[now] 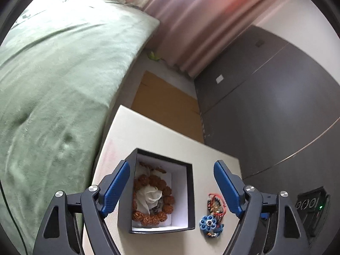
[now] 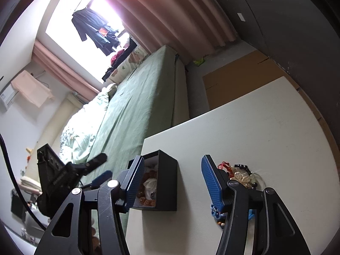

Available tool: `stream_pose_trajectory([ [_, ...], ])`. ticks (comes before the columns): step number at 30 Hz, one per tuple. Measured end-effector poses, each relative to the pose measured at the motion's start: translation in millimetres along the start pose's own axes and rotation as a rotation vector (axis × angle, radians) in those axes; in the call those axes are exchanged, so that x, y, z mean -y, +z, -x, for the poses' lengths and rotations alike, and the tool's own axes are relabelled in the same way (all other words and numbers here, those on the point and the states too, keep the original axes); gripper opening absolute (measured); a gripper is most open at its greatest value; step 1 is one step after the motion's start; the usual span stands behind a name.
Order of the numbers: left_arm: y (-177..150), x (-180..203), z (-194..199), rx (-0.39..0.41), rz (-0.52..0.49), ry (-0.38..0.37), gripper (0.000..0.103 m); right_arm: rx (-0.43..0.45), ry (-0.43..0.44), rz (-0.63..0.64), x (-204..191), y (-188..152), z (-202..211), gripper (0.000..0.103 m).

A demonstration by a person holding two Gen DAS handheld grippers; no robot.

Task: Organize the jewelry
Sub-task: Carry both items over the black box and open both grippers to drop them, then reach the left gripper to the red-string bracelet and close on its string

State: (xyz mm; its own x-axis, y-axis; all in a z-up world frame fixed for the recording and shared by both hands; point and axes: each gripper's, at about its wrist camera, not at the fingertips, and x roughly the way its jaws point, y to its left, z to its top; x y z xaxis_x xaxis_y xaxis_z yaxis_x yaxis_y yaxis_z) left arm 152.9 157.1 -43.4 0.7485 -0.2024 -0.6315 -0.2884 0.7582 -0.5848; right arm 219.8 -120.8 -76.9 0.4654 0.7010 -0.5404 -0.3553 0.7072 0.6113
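A black box with a white lining [image 1: 190, 193] stands open on the white table [image 1: 161, 136]. Inside lie a bracelet of brown seed beads [image 1: 158, 182] and a white cloth [image 1: 148, 197]. My left gripper [image 1: 172, 189] is open and empty above the box. To the box's right lie a red-corded bead bracelet [image 1: 215, 204] and a blue flower piece [image 1: 208, 222]. In the right wrist view my right gripper [image 2: 171, 182] is open and empty over the box [image 2: 167, 180], with loose bracelets [image 2: 240, 174] and the blue piece [image 2: 214, 209] behind its right finger. The left gripper's body [image 2: 61, 176] shows at the left.
A bed with a green sheet [image 1: 59, 80] runs along the table's left side. A brown cardboard sheet [image 1: 167, 106] lies on the floor beyond the table. Dark grey cabinet doors [image 1: 276, 97] stand to the right, pink curtains [image 1: 191, 21] behind.
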Motion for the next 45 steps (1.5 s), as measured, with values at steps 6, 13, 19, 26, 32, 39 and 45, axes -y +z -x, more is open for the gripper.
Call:
stream_pose_trajectory([
  [6, -3, 1, -5, -0.027, 0.009, -0.026, 0.081, 0.004, -0.036, 0.006, 0, 0, 8, 0.057],
  [13, -16, 31, -11, -0.053, -0.092, -0.053, 0.081, -0.007, -0.076, -0.006, 9, 2, 19, 0.057],
  [19, -35, 60, -20, -0.089, -0.168, -0.075, 0.081, -0.013, -0.128, -0.069, 30, 1, 31, 0.076],
  [26, -64, 101, -38, -0.134, -0.302, -0.087, 0.075, -0.018, -0.204, -0.144, 59, 2, 48, 0.076],
  [32, -97, 131, -67, -0.182, -0.401, -0.068, 0.061, -0.049, -0.269, -0.236, 91, 2, 54, 0.076],
  [39, -119, 143, -98, -0.198, -0.477, 0.017, 0.052, -0.037, -0.263, -0.342, 121, 5, 71, 0.076],
  [45, -127, 146, -118, -0.199, -0.516, 0.081, 0.051, -0.085, -0.289, -0.286, 112, 8, 63, 0.076],
])
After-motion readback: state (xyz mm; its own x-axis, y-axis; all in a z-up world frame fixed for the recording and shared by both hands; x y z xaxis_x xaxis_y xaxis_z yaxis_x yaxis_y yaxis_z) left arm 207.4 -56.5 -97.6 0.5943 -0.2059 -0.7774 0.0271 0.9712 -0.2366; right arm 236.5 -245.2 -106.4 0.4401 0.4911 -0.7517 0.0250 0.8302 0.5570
